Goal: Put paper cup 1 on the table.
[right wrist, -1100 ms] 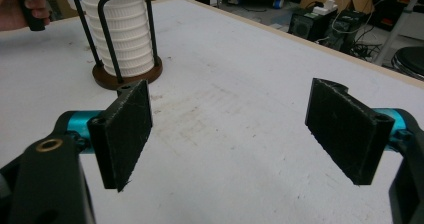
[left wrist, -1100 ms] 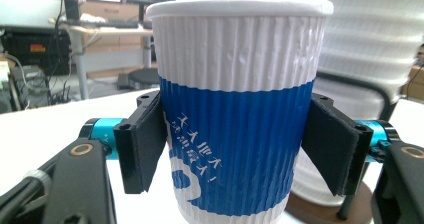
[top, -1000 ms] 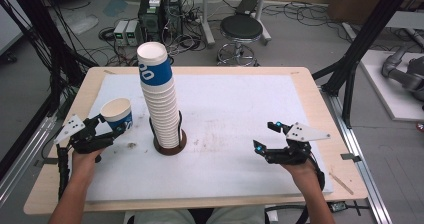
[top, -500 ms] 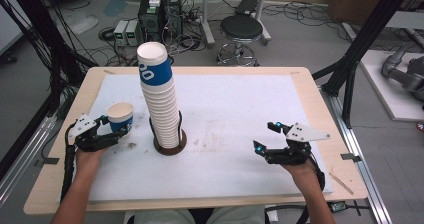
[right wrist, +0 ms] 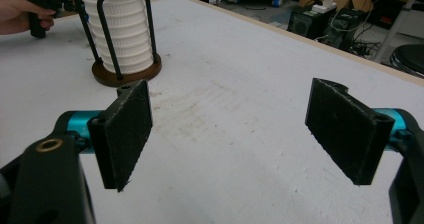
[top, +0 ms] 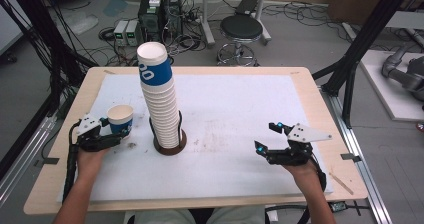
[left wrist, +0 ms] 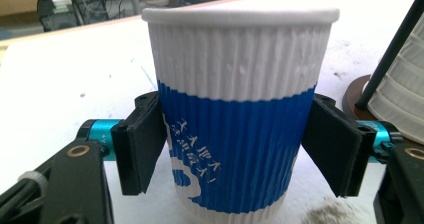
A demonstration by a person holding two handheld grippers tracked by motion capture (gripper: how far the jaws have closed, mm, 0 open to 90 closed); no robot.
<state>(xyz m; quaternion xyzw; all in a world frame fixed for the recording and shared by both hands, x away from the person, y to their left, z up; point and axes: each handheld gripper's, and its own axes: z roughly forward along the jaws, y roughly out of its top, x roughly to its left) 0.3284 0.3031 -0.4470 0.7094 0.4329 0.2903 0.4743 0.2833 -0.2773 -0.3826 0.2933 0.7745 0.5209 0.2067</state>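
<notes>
left gripper (left wrist: 235, 149) grasping paper cup (left wrist: 237, 109), seemingly on table | right gripper (right wrist: 235, 134) released

the left tool (top: 111, 132) has brought the single cup (top: 120, 119) down upright onto the table, nearer the person.

Single cup (left wrist: 239, 109): ribbed paper, matt, white top w/ blue printed band, smooth rolled rim. Cup stack (top: 161, 101): same ribbed paper. Stack holder (right wrist: 126, 69): brown wood-like base, thin black metal rods. Gripper pads (right wrist: 123, 131): black, rough, foam-like, matt; behind them glossy teal metal. Table (top: 310, 91): light wood edge, covered by matt white sheet (top: 235, 109) w/ grey smudges.
</notes>
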